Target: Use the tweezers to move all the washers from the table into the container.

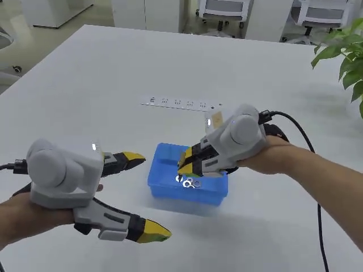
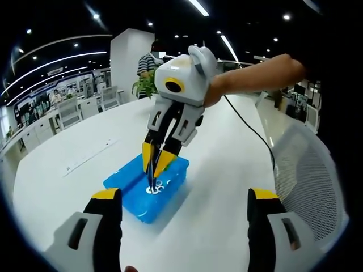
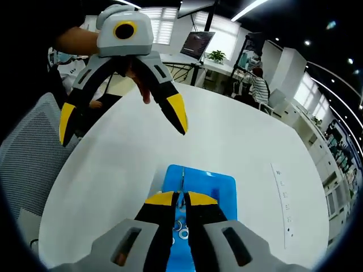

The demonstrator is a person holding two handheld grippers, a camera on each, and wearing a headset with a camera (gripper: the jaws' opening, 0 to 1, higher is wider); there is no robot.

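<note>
Several washers (image 1: 190, 182) lie inside the blue container (image 1: 160, 164) on the white table (image 1: 113, 73), where the right gripper (image 1: 184, 163), jaws clamped on the tweezers (image 2: 151, 175), points their tips down over them. The left gripper (image 1: 153, 195) hovers just beside the container, jaws wide apart and empty.

Washers (image 1: 190, 182) were too small to count. Tweezers (image 2: 151, 178) sat mostly hidden inside right gripper (image 2: 154, 164) (tips showed).
</note>
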